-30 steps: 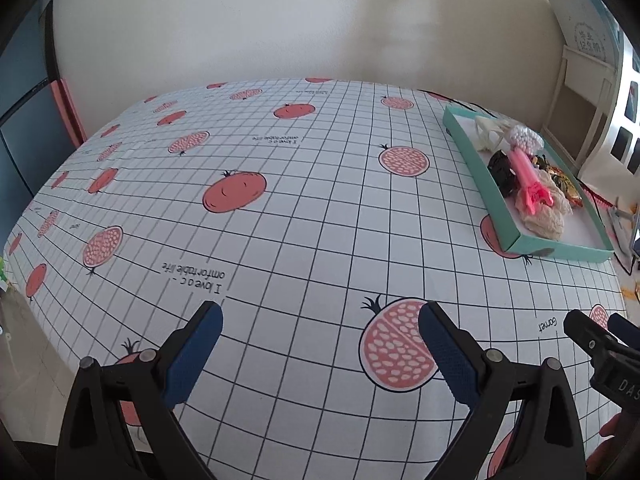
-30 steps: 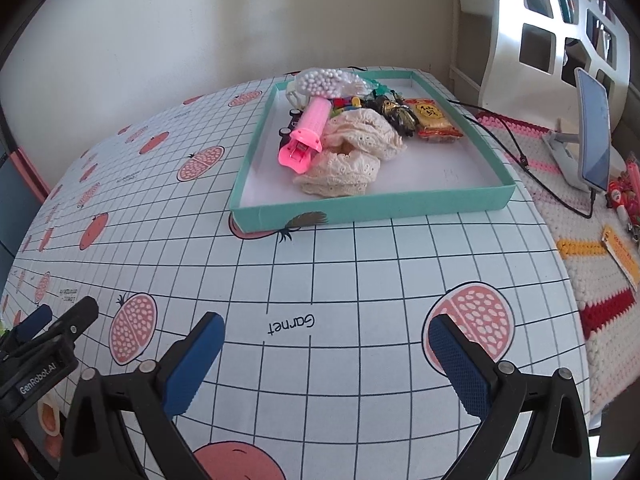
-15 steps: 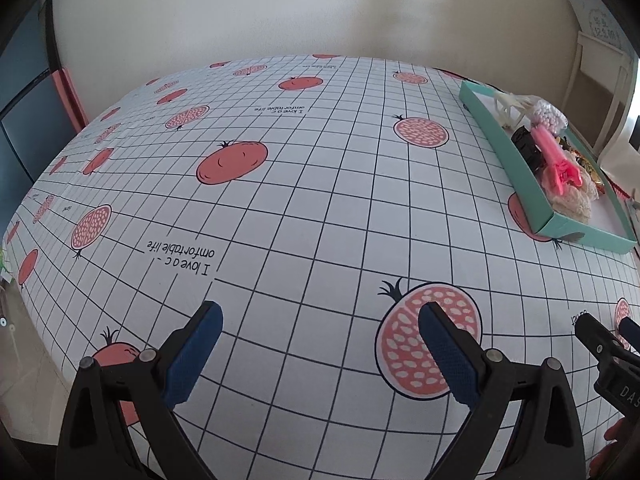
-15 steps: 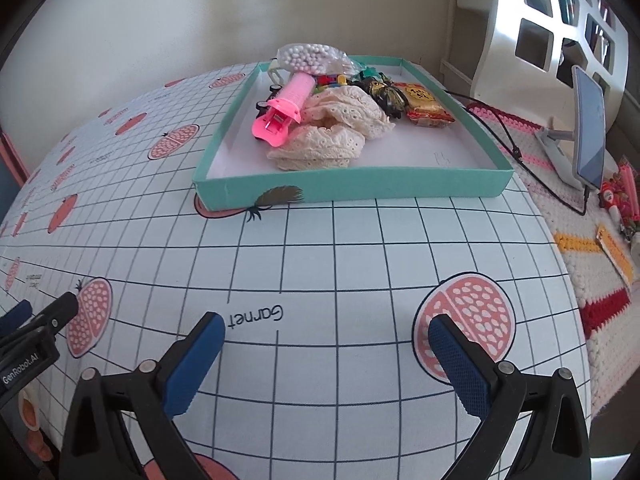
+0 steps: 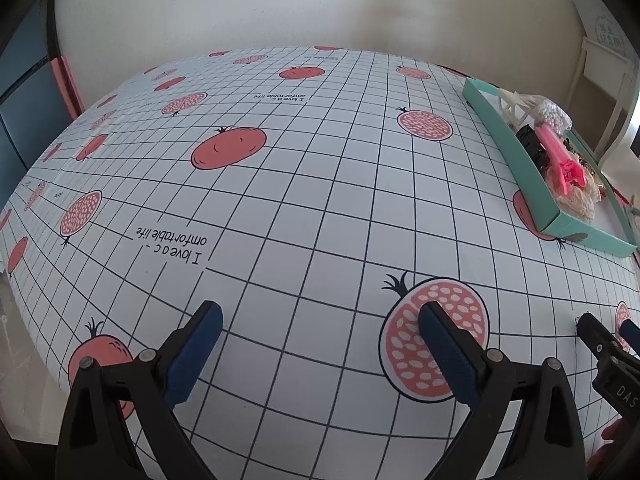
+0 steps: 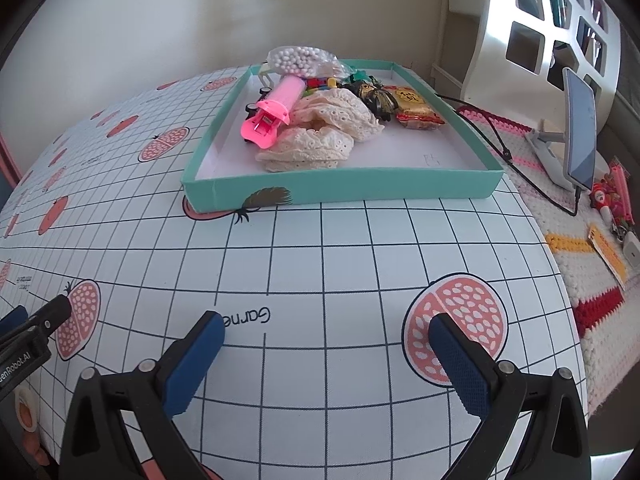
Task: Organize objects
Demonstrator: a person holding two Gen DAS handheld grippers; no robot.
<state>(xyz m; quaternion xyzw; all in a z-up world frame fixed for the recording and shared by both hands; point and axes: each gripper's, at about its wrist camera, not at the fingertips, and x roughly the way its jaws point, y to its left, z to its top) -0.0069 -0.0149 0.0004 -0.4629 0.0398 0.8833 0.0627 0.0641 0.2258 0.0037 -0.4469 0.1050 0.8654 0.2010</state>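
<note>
A shallow teal tray (image 6: 340, 190) sits on the tablecloth ahead of my right gripper (image 6: 326, 326), which is open and empty. Piled in the tray are a pink clip-like tool (image 6: 272, 114), cream lace cloth (image 6: 320, 136), a bag of white beads (image 6: 298, 58), a dark wrapped item (image 6: 372, 94) and a yellow snack packet (image 6: 416, 110). My left gripper (image 5: 318, 316) is open and empty over the bare cloth, far left of the teal tray (image 5: 516, 148). The pink tool (image 5: 560, 156) shows there too. Each gripper's tip appears at the edge of the other's view.
The table wears a white grid cloth with pomegranate prints (image 5: 228, 148). To the right lie a crocheted mat (image 6: 592, 272), a phone on a stand (image 6: 580, 132) with a black cable (image 6: 500, 148), small pink items (image 6: 618, 196) and a white shelf unit (image 6: 552, 28). A wall stands behind.
Both grippers have shifted relative to the table. The tray now looks nearer and more central in the right wrist view, and farther right in the left wrist view. Both stay open.
</note>
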